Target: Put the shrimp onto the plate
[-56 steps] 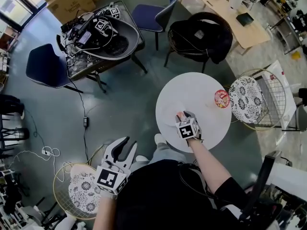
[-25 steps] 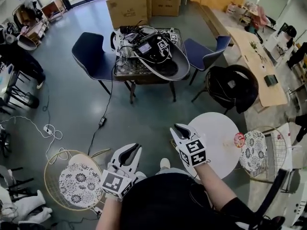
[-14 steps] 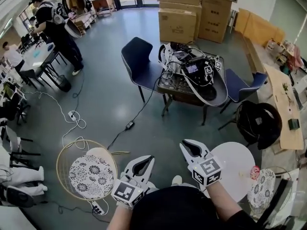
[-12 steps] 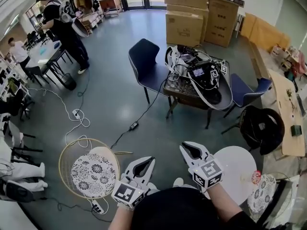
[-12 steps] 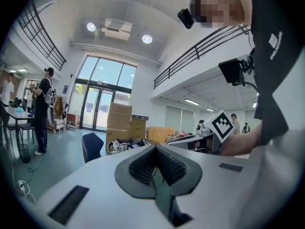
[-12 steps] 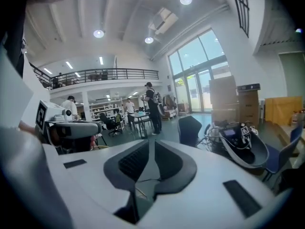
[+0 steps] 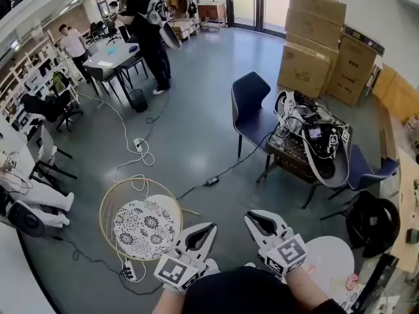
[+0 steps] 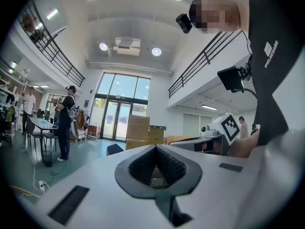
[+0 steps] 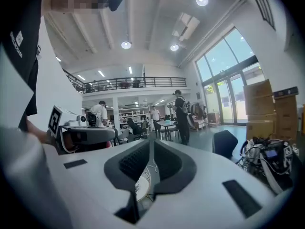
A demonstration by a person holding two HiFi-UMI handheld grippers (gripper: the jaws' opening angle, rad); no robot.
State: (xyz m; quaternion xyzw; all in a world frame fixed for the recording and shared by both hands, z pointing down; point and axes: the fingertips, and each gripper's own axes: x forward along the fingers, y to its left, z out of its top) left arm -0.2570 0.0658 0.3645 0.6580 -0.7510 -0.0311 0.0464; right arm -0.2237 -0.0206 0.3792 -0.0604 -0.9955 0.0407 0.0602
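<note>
- Shrimp: too small to make out in any view, and the plate cannot be picked out either.
- Left gripper (image 7: 207, 228): held low in front of the body, away from the table (image 7: 330, 260). Its own view shows the jaws together at the tips, with nothing between them.
- Right gripper (image 7: 252, 218): raised beside the left one, pointing out over the floor. Its jaws are closing, with only a thin slit left between the pads and nothing in it.
- The round white table sits at the lower right of the head view, just behind the right gripper. A small pink thing (image 7: 352, 281) lies by its rim.
- A wire stool (image 7: 143, 227) with a flowered top stands on the floor, near the left gripper.
- Farther off are a blue chair (image 7: 252, 106), stacked boxes (image 7: 321, 38) and a standing person (image 7: 147, 25).
</note>
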